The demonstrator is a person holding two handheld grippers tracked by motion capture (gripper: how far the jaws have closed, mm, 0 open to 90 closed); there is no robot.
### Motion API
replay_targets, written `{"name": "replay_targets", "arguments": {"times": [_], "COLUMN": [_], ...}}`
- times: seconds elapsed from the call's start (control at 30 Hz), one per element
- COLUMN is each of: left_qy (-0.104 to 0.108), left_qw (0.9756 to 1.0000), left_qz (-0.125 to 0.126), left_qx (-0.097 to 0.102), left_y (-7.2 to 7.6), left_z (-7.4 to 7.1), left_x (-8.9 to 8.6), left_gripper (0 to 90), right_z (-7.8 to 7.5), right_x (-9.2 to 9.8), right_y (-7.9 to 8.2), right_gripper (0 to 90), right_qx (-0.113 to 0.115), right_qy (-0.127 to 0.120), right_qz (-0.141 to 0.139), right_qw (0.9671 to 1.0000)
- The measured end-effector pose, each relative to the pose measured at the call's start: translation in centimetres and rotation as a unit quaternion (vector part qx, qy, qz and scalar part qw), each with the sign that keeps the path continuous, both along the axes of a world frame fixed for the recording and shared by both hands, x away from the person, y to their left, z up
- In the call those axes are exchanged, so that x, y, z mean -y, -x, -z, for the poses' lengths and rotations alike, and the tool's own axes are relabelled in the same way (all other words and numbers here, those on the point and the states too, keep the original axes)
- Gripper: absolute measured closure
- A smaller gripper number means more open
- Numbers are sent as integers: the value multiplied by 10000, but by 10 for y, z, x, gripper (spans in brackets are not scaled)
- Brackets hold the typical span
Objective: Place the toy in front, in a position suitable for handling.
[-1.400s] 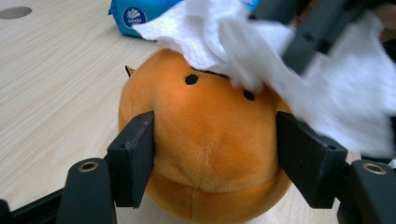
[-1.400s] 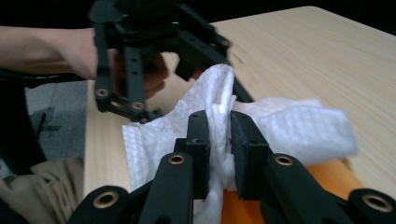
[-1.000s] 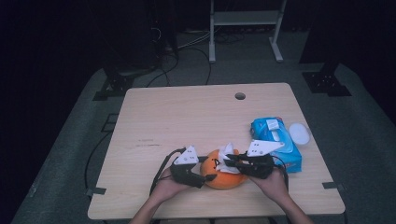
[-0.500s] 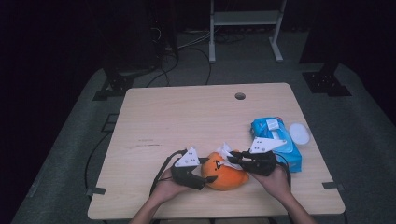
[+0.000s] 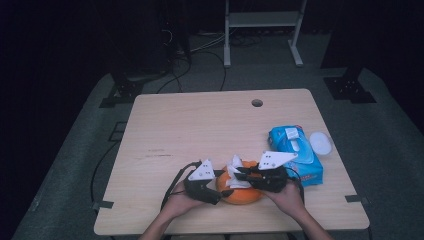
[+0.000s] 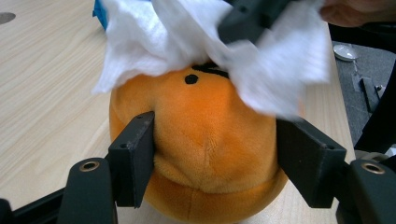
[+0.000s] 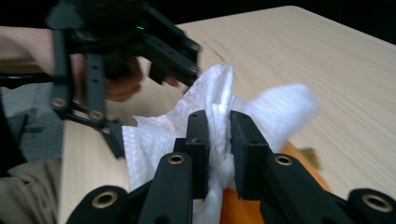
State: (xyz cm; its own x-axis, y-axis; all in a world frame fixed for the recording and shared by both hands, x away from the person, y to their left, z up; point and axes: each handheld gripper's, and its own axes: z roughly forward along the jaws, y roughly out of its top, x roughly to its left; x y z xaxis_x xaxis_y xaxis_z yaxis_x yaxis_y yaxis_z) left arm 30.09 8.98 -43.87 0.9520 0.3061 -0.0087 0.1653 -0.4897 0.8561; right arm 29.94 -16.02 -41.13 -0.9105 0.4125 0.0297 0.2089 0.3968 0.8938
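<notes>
Little has shifted since earlier: orange plush toy [image 6: 201, 154] is clamped by left gripper [image 5: 212, 186].
White wipe [image 7: 210, 116], pinched in right gripper [image 7: 217, 140] atop the toy, could be torn if dragged hard.

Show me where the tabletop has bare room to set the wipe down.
Free: the far half, from the hole to the left edge, and the near-left corner of the table. Crowded: near middle around the orange plush, and right by the wipe pack.

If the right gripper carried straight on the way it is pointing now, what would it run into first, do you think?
Probably the left gripper. The right gripper, shut on the white wipe, points leftward over the orange plush toy; in its own view the left gripper stands just ahead. Depth is unclear, so it might brush the toy first.
</notes>
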Motion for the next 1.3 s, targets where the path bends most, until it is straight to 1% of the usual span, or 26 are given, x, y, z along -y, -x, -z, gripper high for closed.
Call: {"name": "replay_targets", "arguments": {"times": [0.07,0.1,0.17,0.2,0.27,0.33,0.4,0.43,0.47,0.5,0.53,0.57,0.63,0.67,0.7,0.73,0.77,0.87,0.9,0.97,1.0,1.07,1.13,1.17,1.23,1.3], "left_qy": [6,19,0,-34,-52,-93,-159,-141,-110,-128,-154,-195,-103,-103,-82,-88,-57,23,31,-19,-19,50,57,86,145,187], "left_qw": [10000,10000,10000,10000,10000,9998,9997,9998,9999,9996,9993,9991,9992,9992,9994,9995,9996,9996,9997,9998,9998,9997,9997,9996,9993,9991], "left_qz": [-1,3,8,16,45,85,76,36,-92,-225,-319,-329,-257,-257,-225,-221,-229,-237,-229,-208,-208,-217,-232,-258,-293,-334], "left_qx": [-5,-16,2,34,72,123,151,112,24,-54,-135,-182,-281,-281,-257,-218,-168,-116,-96,-34,-34,-82,-88,-116,-181,-208], "left_y": [0,-1,0,0,1,3,4,3,2,1,-1,-3,-5,-5,-5,-5,-4,-3,-3,-1,-1,-3,-3,-5,-7,-8], "left_z": [0,0,0,-1,-1,-1,-2,-2,-2,-2,-1,0,3,3,3,1,0,-4,-5,-6,-6,-7,-8,-8,-8,-9], "left_x": [0,0,1,2,4,6,6,5,4,4,4,3,3,3,4,4,4,4,4,4,4,2,1,-2,-4,-5], "left_gripper": [317,317,318,319,321,321,318,299,268,190,140,109,159,195,195,263,317,366,376,386,390,396,400,401,403,404], "right_z": [0,2,2,2,0,-2,-2,-2,-2,-2,0,1,0,0,-1,-2,-4,-6,-7,-8,-8,-9,-9,-9,-8,-8], "right_x": [4,13,19,19,15,3,-8,-10,-10,-7,-3,2,10,10,12,13,9,0,-6,-13,-13,-7,1,8,17,19], "right_y": [-2,-6,-7,-6,-2,3,6,6,5,3,0,-3,-7,-7,-7,-6,-2,6,10,14,14,11,6,3,1,2], "right_gripper": [775,775,775,776,776,775,775,775,775,775,775,776,776,776,776,776,776,775,775,775,775,776,776,776,776,776], "right_qx": [-5,-31,-67,-65,-27,7,161,207,195,143,106,72,-43,-43,-25,2,59,68,131,284,284,287,293,286,213,210], "right_qy": [4,12,31,1,-15,-61,118,174,176,155,139,82,-12,-12,-7,-16,-61,-169,-117,31,31,26,-9,-8,-24,-43], "right_qz": [69,225,336,334,258,24,-74,-76,-77,-21,31,103,248,248,279,294,212,-66,-167,-240,-240,-144,10,151,305,311], "right_qw": [10000,9997,9994,9994,9997,10000,9998,9996,9996,9998,9998,9999,9997,9997,9996,9996,9997,9998,9997,9993,9993,9995,9996,9995,9993,9993]}}
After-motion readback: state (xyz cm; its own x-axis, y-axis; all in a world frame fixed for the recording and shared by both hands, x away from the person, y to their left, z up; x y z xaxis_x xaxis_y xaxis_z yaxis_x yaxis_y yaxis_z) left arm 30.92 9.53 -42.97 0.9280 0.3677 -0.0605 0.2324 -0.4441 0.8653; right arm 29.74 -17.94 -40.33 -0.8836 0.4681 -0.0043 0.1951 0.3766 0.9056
